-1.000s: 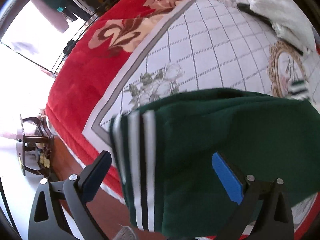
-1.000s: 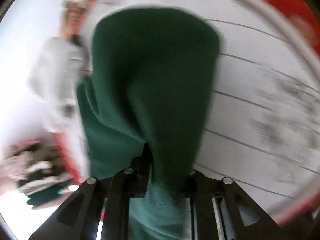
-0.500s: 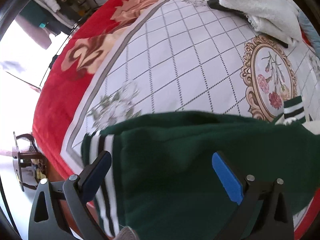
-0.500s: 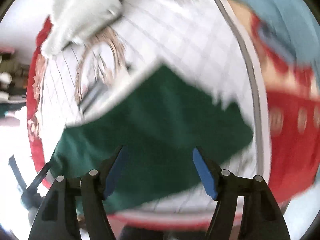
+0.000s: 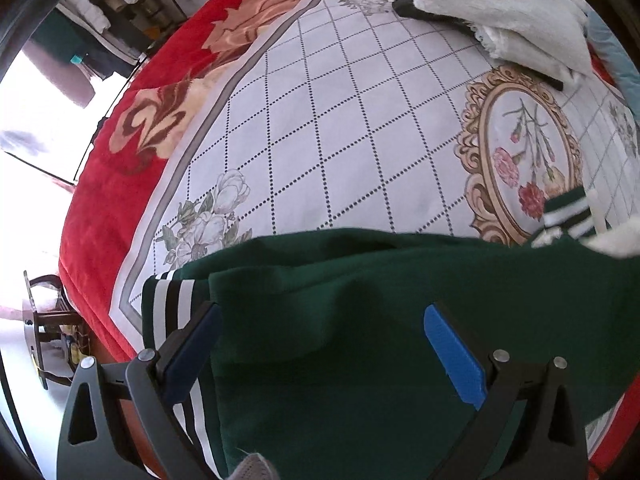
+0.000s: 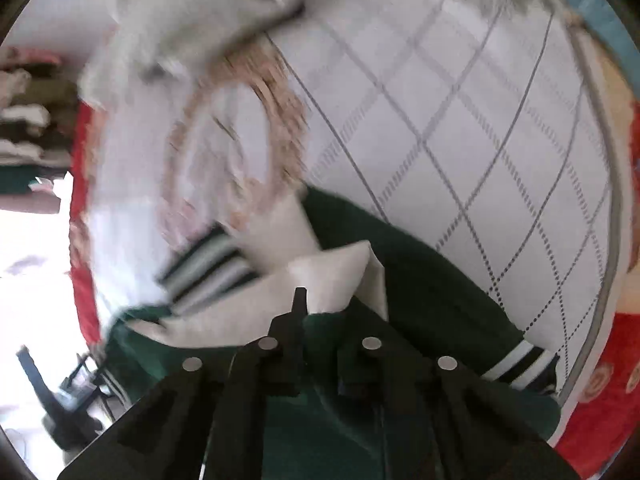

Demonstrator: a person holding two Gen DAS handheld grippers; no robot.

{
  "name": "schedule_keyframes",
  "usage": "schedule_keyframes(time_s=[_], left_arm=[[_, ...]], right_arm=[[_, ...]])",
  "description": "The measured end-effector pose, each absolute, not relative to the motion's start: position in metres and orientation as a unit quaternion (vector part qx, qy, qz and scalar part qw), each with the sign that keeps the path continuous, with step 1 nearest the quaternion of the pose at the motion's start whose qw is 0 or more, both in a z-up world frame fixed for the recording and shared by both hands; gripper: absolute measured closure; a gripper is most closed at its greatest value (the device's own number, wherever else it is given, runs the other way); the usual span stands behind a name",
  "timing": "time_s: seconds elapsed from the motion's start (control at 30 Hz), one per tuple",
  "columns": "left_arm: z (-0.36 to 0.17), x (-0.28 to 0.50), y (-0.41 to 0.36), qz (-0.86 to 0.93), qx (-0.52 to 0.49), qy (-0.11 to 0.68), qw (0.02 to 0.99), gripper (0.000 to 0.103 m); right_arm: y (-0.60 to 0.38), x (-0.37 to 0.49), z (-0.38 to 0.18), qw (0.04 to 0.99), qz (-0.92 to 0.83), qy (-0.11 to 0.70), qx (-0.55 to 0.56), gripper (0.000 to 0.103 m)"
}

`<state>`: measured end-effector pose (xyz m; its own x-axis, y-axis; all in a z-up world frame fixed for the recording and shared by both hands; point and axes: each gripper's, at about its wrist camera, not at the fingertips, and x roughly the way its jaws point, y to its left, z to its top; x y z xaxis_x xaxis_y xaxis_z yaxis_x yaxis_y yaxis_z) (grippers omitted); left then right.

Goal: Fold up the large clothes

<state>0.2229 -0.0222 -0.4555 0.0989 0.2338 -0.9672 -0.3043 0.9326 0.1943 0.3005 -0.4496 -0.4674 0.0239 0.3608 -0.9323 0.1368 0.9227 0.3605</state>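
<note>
A dark green garment (image 5: 340,272) with black-and-white striped trim (image 5: 168,304) lies folded at the near edge of the bed. My left gripper (image 5: 320,314) hovers just above it, open, its blue pads (image 5: 452,356) wide apart and touching nothing. In the right wrist view the garment (image 6: 420,280) shows a white collar (image 6: 328,272) and a striped cuff (image 6: 208,264). My right gripper (image 6: 325,308) points down at the collar, its jaws closing to a narrow gap with green fabric between them.
The bed carries a white quilted cover (image 5: 320,120) with an oval flower medallion (image 5: 524,152) over a red blanket (image 5: 120,160). A white cloth (image 5: 500,12) lies at the far side. A dark wooden chair (image 5: 40,320) stands on the floor on the left.
The right gripper let go of the hanging green fabric, opened wide, rolled and swung across, and now stands nearly closed at the collar. The left gripper slid further over the garment, still open.
</note>
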Motion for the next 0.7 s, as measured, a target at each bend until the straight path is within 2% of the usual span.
schedule_keyframes(time_s=[0.13,0.2,0.3,0.37,0.4,0.43,0.5,0.53,0.57,0.7], left_arm=[[-0.452,0.223,-0.033,0.169,-0.021,0.652,0.739,0.000],[-0.452,0.226,-0.040,0.163,-0.011,0.652,0.741,0.000],[-0.457,0.232,-0.048,0.157,0.003,0.655,0.739,0.000],[-0.460,0.238,-0.054,0.152,0.007,0.657,0.739,0.000],[-0.460,0.242,-0.058,0.148,0.009,0.656,0.740,0.000],[-0.458,0.243,-0.060,0.145,0.009,0.655,0.741,0.000],[-0.453,0.250,-0.069,0.136,0.002,0.650,0.748,0.000],[-0.452,0.253,-0.072,0.132,-0.002,0.650,0.749,0.000],[-0.451,0.257,-0.077,0.126,-0.008,0.649,0.750,0.000],[-0.465,0.293,-0.107,0.093,-0.017,0.655,0.750,0.000]], right_arm=[[-0.458,0.308,-0.416,0.737,0.084,0.624,0.244,0.094],[-0.446,0.317,-0.414,0.742,0.091,0.612,0.258,0.094],[-0.439,0.342,-0.443,0.736,0.065,0.613,0.279,0.094],[-0.432,0.365,-0.484,0.717,0.042,0.630,0.295,0.093],[-0.428,0.375,-0.505,0.702,0.046,0.646,0.297,0.090],[-0.427,0.385,-0.523,0.679,0.043,0.671,0.293,0.083],[-0.434,0.386,-0.526,0.667,0.041,0.672,0.318,0.070],[-0.439,0.381,-0.512,0.676,0.057,0.653,0.337,0.053],[-0.443,0.376,-0.502,0.682,0.065,0.643,0.343,0.042],[-0.474,0.309,-0.437,0.714,0.079,0.594,0.362,0.041]])
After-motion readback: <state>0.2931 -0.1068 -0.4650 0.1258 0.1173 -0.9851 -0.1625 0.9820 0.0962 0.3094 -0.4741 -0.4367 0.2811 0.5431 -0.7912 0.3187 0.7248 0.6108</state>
